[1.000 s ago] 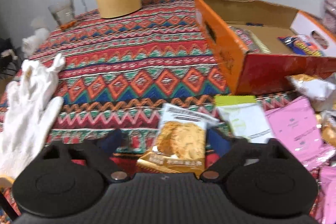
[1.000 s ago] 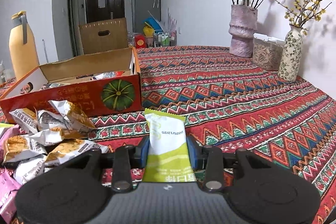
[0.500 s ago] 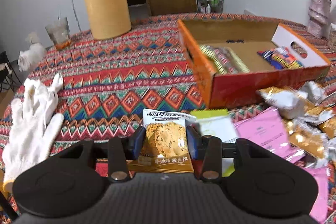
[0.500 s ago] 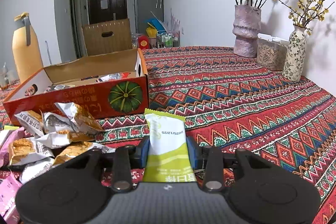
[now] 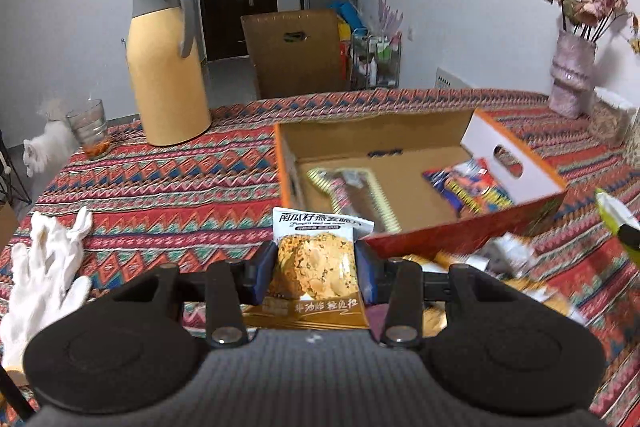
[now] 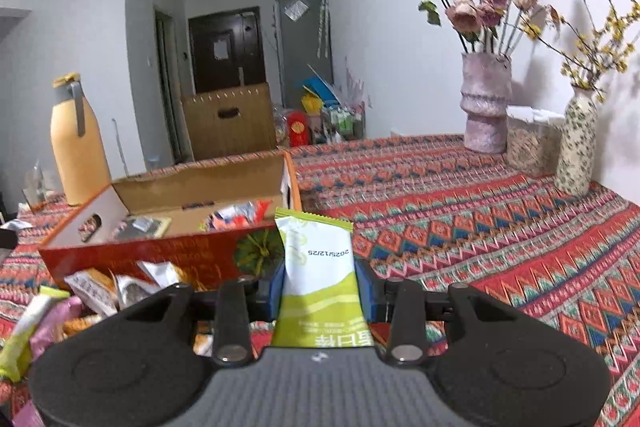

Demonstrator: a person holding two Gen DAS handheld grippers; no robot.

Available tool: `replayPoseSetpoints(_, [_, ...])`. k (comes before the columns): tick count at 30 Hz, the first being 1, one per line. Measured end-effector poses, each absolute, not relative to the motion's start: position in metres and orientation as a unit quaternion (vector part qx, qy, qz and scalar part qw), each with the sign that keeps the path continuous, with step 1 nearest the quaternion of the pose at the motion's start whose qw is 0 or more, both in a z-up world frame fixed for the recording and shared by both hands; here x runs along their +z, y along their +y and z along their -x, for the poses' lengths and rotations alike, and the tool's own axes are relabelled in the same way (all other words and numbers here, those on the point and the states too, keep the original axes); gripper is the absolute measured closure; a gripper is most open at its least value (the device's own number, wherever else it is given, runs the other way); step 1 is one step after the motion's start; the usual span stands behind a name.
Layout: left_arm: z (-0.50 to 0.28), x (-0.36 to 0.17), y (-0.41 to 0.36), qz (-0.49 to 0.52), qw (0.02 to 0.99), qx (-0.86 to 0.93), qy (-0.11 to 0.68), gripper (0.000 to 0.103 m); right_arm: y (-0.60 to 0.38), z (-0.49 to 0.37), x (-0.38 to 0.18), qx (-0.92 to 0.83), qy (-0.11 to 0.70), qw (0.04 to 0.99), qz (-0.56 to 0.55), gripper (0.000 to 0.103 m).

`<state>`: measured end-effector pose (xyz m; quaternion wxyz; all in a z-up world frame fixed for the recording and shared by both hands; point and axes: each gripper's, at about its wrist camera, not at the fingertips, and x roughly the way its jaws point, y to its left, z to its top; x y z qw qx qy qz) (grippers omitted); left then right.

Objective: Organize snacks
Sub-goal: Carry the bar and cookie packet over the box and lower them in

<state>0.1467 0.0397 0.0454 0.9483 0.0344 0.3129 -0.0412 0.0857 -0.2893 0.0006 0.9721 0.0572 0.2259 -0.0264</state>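
My left gripper (image 5: pixel 316 267) is shut on an orange cookie packet (image 5: pixel 316 263) and holds it raised just in front of the open orange cardboard box (image 5: pixel 460 231). The box holds a gold-edged packet (image 5: pixel 356 191) and a blue and yellow packet (image 5: pixel 468 187). My right gripper (image 6: pixel 320 283) is shut on a white and green packet (image 6: pixel 320 275), raised near the right front corner of the same box (image 6: pixel 160 255). Loose snack packets (image 6: pixel 108 287) lie on the cloth in front of the box.
A yellow thermos jug (image 5: pixel 166 67) and a glass (image 5: pixel 90 135) stand at the back left. A white glove (image 5: pixel 44 267) lies at the left edge. Two flower vases (image 6: pixel 486 99) and a jar (image 6: pixel 528 143) stand at the right. A white cat (image 5: pixel 44 147) is beside the table.
My left gripper shut on the cookie packet and lifted it off the cloth toward the box. My right gripper rose with the green packet, so the box's inside now shows.
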Motion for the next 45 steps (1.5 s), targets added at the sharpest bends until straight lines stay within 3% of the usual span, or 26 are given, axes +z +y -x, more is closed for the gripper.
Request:
replayPoseSetpoints(21, [-0.213,0.048,-0.012,0.002,0.953,0.002,0.302,0.06,-0.25,-0.199,0.031,0.06,0.212,0.975,-0.039,0.067])
replayPoseSetpoints(45, [-0.253,0.002,-0.004,0.04,0.943,-0.023,0.329,0.058,-0.231,-0.249,-0.012,0.056,0.243,0.968,-0.021,0.064])
